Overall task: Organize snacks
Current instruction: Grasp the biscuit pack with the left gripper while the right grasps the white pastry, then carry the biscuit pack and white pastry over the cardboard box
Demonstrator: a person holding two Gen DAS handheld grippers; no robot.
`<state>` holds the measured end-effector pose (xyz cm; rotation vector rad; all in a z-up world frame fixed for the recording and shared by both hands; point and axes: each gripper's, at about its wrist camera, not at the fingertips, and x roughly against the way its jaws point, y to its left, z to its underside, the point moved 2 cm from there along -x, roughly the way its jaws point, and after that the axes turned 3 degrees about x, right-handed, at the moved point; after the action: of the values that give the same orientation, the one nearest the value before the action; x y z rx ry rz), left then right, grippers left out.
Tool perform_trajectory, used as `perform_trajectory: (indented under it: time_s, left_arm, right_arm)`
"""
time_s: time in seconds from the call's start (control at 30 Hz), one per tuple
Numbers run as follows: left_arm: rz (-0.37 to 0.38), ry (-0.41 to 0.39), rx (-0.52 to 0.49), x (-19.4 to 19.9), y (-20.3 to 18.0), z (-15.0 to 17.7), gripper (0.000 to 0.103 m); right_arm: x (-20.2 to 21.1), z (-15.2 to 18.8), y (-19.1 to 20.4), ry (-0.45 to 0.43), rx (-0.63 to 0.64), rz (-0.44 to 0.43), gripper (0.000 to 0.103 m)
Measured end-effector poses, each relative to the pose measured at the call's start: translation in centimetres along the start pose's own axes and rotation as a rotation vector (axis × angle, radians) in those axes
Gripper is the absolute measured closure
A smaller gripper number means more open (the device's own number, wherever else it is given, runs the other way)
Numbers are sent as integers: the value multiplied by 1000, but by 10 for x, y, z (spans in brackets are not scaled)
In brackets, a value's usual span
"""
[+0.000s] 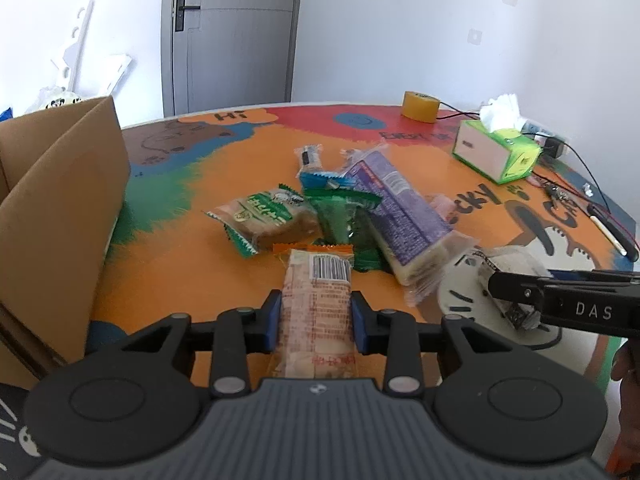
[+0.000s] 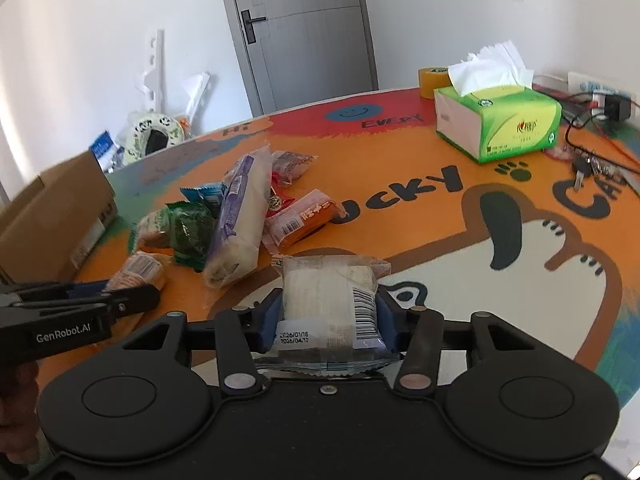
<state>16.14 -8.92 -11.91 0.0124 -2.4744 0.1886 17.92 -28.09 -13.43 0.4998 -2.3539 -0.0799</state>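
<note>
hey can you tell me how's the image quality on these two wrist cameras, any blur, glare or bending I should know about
Left wrist view: fisheye bends the table edge and door; the purple packet is smeared at its near end, while the barcoded snack in the left gripper is sharp. Right wrist view: same bowing; bright daylight, no harsh glare; the clear packet in the right gripper reads clearly.

The snack pile (image 1: 340,208) blocks the middle of the table (image 1: 180,280); left of the pile a bare strip stays passable up to the cardboard box (image 1: 60,208), a tall wall; right of the pile, the tissue box (image 2: 496,120) and cables (image 2: 592,148) stand in the way.
</note>
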Motion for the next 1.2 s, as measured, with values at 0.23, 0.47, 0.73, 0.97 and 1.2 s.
perform_trajectory:
  time_s: [0.23,0.47,0.73,0.97,1.2]
  left_arm:
    - [15,-49,8,17,0,-8,69]
    - [25,-109,13,38,2,-22,69]
    - [19,-190,21,68,10,-37,69]
    - [11,-240,43,90,22,-47,69]
    - [-26,-268,56,104,37,-50,69]
  right_arm:
    - [16,-3,1,-41,-27,-13,56]
    - [34,-14,8,-97,-27,-22,56]
    - [50,-32,26,-157,0,-38,56]
    - [57,-44,50,-191,36,-70,56]
    - [55,-52,65,-210,50,-113,56]
